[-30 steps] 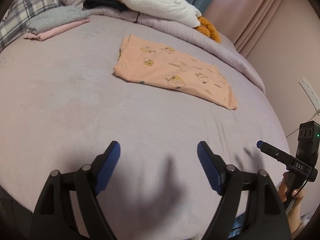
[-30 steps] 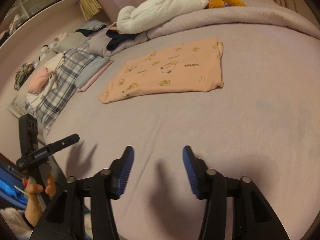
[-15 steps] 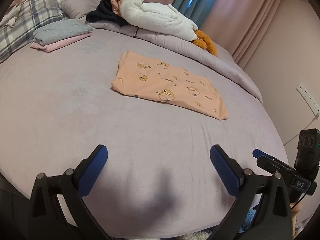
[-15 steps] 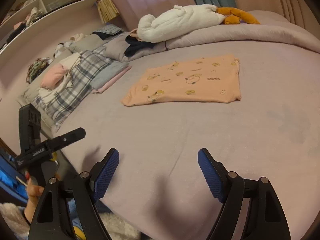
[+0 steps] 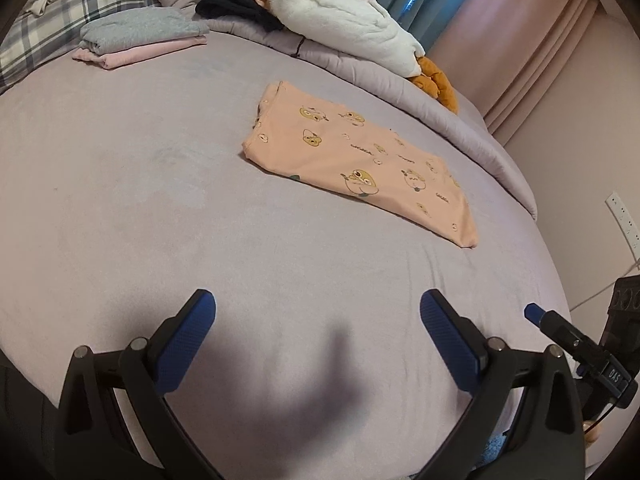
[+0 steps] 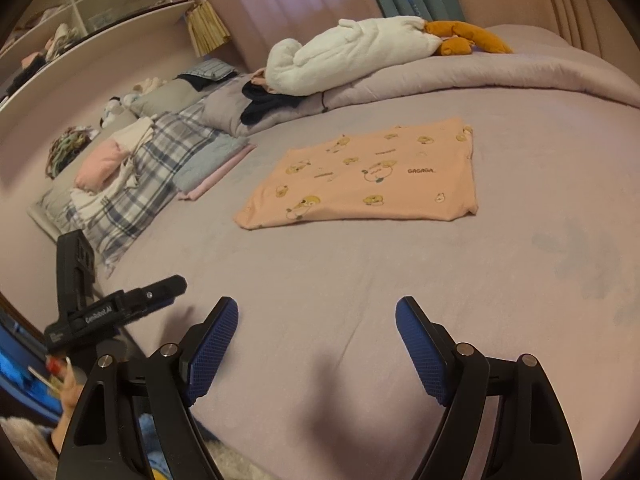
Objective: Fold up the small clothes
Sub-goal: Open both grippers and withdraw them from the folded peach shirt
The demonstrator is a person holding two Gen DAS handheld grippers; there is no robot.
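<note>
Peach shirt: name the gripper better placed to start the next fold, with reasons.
Probably the right gripper, narrowly. Both grippers are open, empty and apart from the peach shirt. The shirt's near edge lies straight ahead of the right gripper, while it lies ahead and off to the right of the left gripper.

Since a second ago both the left gripper [image 5: 318,326] and the right gripper [image 6: 317,332] have spread their jaws wide above the bed's [image 5: 160,200] near edge.

both tongs [image 5: 318,336] [image 6: 316,344]: black frames, silver screws, blue textured pads [image 5: 182,352]; white lettering on the side.
</note>
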